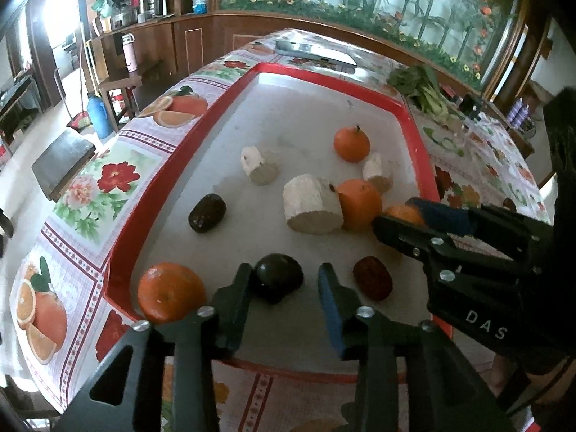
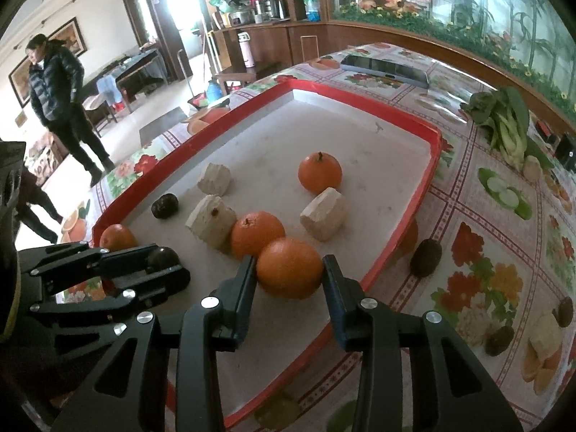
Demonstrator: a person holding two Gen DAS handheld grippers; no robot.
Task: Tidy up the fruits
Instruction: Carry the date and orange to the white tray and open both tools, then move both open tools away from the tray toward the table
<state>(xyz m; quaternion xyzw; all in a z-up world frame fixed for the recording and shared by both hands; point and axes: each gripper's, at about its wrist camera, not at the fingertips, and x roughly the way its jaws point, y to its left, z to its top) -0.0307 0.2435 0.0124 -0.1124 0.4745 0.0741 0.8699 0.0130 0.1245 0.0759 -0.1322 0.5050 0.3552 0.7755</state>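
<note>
Left wrist view, bottom centre: left gripper [image 1: 284, 280] w/ jaws apart, a dark fruit [image 1: 279, 280] between them; left pad touches or nearly touches it, right pad stands clear, so no grip. Orange [image 1: 171, 293] just left of it in the near-left corner of the red tray [image 1: 223, 90], a dark red date [image 1: 372, 277] to the right. This view alone shows the date; in the right wrist view it's not visible.

Right wrist view, bottom centre: right gripper [image 2: 289, 270] closed on an orange [image 2: 289, 268], both pads against its sides, resting on the tray floor near the front-right rim. Only a sliver of that orange shows in the left view, behind the gripper's fingers at mid right.

Tray contents, mid-frame: second orange [image 2: 257, 237] touching the held one, w/ a pale cut chunk [image 2: 210, 221] against its left. Another chunk [image 2: 324, 217] to the right, third chunk [image 2: 214, 180] farther back left, dark fruit [image 2: 164, 206] near the left rim, stemmed orange [image 2: 319, 176] farthest back.

Right view only: dark fruit [image 2: 426, 257] on the tabletop [image 2: 486, 216] just outside the tray's right rim, more dark ones lower right, and a person [image 2: 54, 82] standing upper left. Both views: leafy greens [image 2: 504, 122] and a phone [image 2: 385, 68] beyond the tray.
</note>
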